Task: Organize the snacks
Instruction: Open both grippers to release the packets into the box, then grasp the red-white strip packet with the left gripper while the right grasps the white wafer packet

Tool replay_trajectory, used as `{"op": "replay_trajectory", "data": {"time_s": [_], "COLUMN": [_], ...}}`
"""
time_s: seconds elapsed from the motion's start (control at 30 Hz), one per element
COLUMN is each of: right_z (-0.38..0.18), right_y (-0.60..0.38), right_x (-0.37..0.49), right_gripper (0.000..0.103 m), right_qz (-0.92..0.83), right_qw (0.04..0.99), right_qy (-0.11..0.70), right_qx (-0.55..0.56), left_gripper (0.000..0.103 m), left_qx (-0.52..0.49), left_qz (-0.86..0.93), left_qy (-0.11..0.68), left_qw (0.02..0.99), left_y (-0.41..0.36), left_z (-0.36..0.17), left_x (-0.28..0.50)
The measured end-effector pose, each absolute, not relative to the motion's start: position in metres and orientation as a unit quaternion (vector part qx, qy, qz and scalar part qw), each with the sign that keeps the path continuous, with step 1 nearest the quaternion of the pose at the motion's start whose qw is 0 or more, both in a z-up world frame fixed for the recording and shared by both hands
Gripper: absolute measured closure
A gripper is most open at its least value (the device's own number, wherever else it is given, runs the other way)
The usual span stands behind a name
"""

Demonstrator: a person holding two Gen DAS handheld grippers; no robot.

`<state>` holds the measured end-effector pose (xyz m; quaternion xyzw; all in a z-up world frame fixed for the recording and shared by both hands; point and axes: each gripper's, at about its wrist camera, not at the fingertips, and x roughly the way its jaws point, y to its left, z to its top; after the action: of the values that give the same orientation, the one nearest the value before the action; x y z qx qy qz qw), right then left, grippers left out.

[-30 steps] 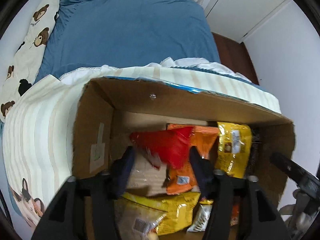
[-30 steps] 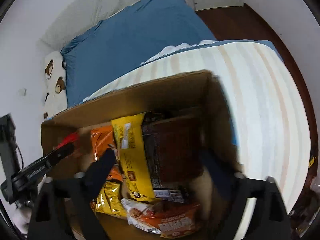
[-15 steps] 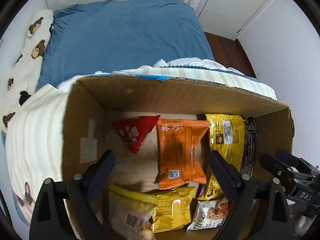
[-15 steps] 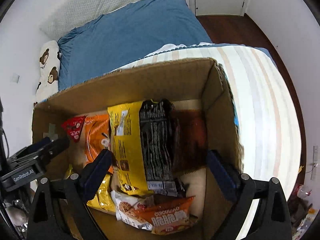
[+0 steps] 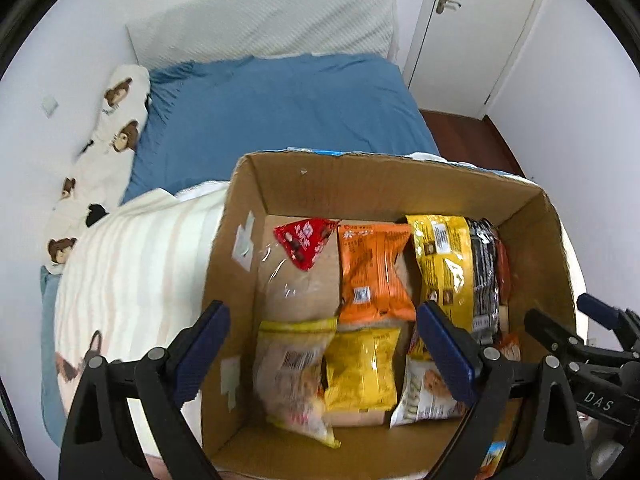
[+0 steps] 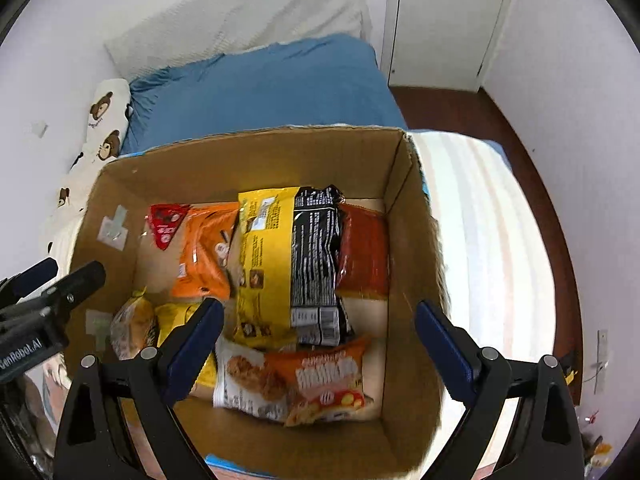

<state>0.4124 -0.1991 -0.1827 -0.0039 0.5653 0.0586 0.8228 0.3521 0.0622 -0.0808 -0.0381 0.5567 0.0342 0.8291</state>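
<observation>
An open cardboard box (image 5: 360, 178) on the bed holds several snack packets. At its back lie a red triangular packet (image 5: 306, 240), an orange packet (image 5: 372, 270), a yellow packet (image 5: 440, 260) and a black packet (image 5: 484, 268). A dark red packet (image 6: 364, 248) lies at the back right. In front lie a small yellow packet (image 5: 360, 368), a bread packet (image 5: 292, 372) and an orange-and-white bag (image 6: 296, 376). My left gripper (image 5: 323, 312) hangs open above the box's left half, holding nothing. Over the right half my right gripper (image 6: 319, 310) is open and empty too.
The box stands on a cream striped blanket (image 5: 132, 264) over a bed with a blue sheet (image 5: 280, 120). A bear-print pillow (image 5: 108, 140) lies along the left wall. A white door (image 6: 440, 20) and dark wood floor (image 6: 480, 120) lie to the right.
The left gripper opened and let go of the red triangular packet, which now lies at the back left of the box. Both grippers rose and drew back from the box.
</observation>
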Motion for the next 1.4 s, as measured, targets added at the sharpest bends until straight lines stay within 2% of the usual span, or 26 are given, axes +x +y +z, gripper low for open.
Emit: {"op": "replay_trajectory", "data": {"time_s": [0.43, 0.9, 1.2, 1.23, 1.4], "right_z": [-0.124, -0.084, -0.09, -0.094, -0.145], "right_y": [-0.208, -0.211, -0.229, -0.233, -0.262], "right_x": [0.33, 0.262, 0.244, 0.245, 0.258], "right_gripper": [0.005, 0.005, 0.002, 0.002, 0.002], "right_qz": [0.068, 0.092, 0.106, 0.106, 0.088], "right_qw": [0.86, 0.873, 0.858, 0.855, 0.819], "right_qy": [0.505, 0.479, 0.499, 0.504, 0.557], "right_qx": [0.0, 0.017, 0.057, 0.062, 0.101], "left_gripper": [0.008, 0.008, 0.007, 0.001, 0.0], "left_qx": [-0.037, -0.031, -0.045, -0.048, -0.067], "left_qz": [0.049, 0.048, 0.033, 0.026, 0.024], "left_qy": [0.496, 0.452, 0.462, 0.469, 0.504], "left_qw": [0.866, 0.89, 0.885, 0.882, 0.86], "left_y": [0.058, 0.053, 0.048, 0.047, 0.05], "left_z": [-0.03, 0.012, 0.006, 0.001, -0.037], "left_x": [0.275, 0.219, 0.202, 0.2, 0.191]}}
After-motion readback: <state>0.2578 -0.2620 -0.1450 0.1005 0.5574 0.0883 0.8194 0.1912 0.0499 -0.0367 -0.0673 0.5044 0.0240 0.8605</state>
